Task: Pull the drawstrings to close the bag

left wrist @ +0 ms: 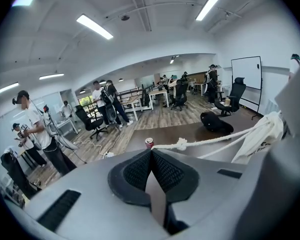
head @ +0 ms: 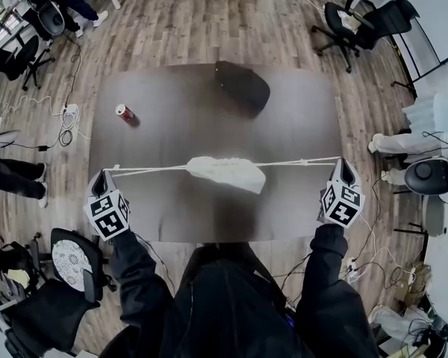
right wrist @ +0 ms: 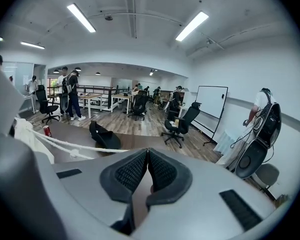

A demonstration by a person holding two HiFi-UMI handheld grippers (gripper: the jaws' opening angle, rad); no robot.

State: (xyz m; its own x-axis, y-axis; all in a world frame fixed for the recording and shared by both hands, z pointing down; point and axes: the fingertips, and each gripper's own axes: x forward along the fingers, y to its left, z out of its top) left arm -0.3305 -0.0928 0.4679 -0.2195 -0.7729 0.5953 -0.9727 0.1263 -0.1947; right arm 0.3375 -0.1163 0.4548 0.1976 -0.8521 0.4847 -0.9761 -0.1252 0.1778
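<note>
A white drawstring bag (head: 228, 172) hangs just over the middle of the dark table (head: 179, 118), its mouth gathered. Two white drawstrings run from it, stretched taut and nearly level. The left drawstring (head: 153, 170) ends in my left gripper (head: 103, 174), which is shut on it. The right drawstring (head: 299, 161) ends in my right gripper (head: 346, 163), also shut on it. In the left gripper view the cord leaves the closed tips (left wrist: 151, 150) past a knot (left wrist: 181, 144) towards the bag (left wrist: 257, 136). The right gripper view has the cord (right wrist: 90, 147) coming from the bag (right wrist: 27, 134) to the closed tips (right wrist: 147, 150).
A red can (head: 125, 112) stands at the table's far left. A black bag-like object (head: 243, 86) lies at the far edge. Office chairs (head: 358, 24) and several people stand around the table. Cables (head: 63, 118) trail on the wooden floor.
</note>
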